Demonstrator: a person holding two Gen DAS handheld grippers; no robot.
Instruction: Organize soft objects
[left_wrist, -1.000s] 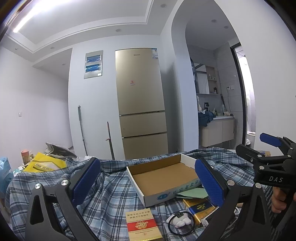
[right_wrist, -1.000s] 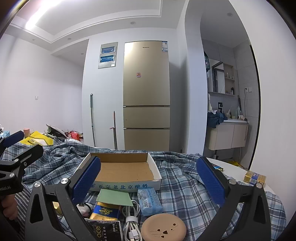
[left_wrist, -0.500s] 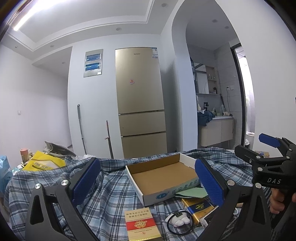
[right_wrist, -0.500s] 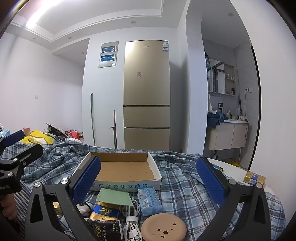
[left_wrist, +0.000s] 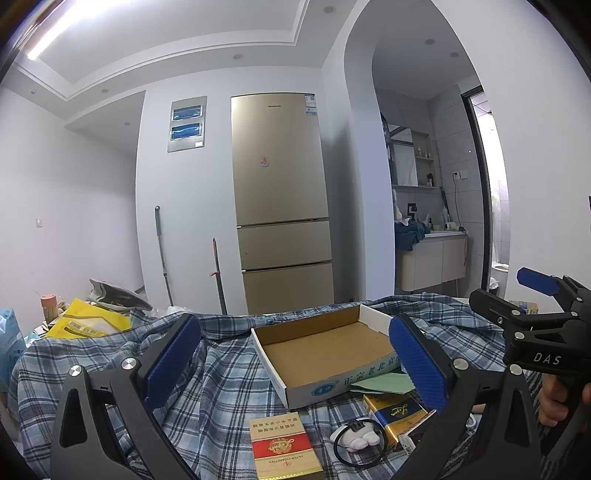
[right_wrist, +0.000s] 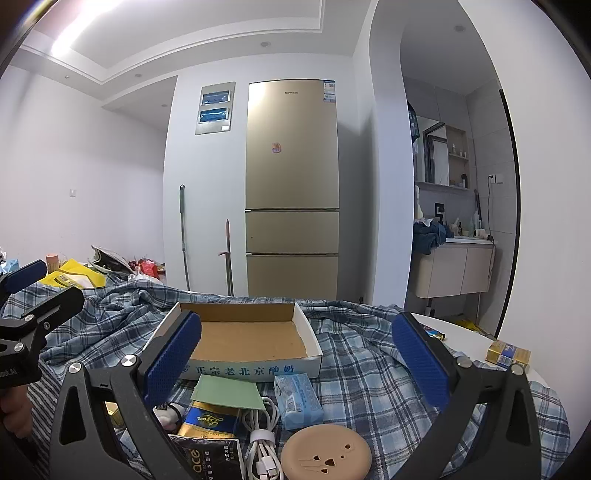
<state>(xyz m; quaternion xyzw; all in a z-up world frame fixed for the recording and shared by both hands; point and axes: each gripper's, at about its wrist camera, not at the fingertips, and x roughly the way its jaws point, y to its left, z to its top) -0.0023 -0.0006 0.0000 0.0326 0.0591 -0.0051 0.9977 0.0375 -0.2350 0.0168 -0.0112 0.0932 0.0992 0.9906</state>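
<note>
Plaid cloth (right_wrist: 369, 373) covers the counter, with a gold fridge (right_wrist: 291, 184) against the white wall behind and a washroom alcove off to the right.

On the cloth sits a shallow cardboard box (right_wrist: 255, 339), open at the top, with nothing inside but its brown floor. Its long printed side faces the right wrist camera; in the left wrist view the box (left_wrist: 325, 350) is seen corner-on, long axis running away to the right.

Just in front of the box lies a row of small things. A green pouch (right_wrist: 227, 392) touches the box's front wall and rests partly on a blue-and-gold packet (right_wrist: 210, 421). Beside them a white cable (right_wrist: 262, 435) is bundled, and right of it a blue tissue pack (right_wrist: 297, 400) lies with its long axis pointing toward the box. A round tan pad (right_wrist: 325, 452) sits nearest the camera. A white plush piece ringed by a black hair tie (left_wrist: 358, 439) lies between a red-and-gold packet (left_wrist: 282, 448) and the blue-and-gold one. Two small packets (right_wrist: 508, 354) sit apart on bare counter at the right.

Both grippers hover above the items, touching none. The left gripper (left_wrist: 295, 362) has its blue pads spread wide, empty; the right gripper (right_wrist: 295, 362) is likewise released, a hand (left_wrist: 557, 400) on its handle.
</note>
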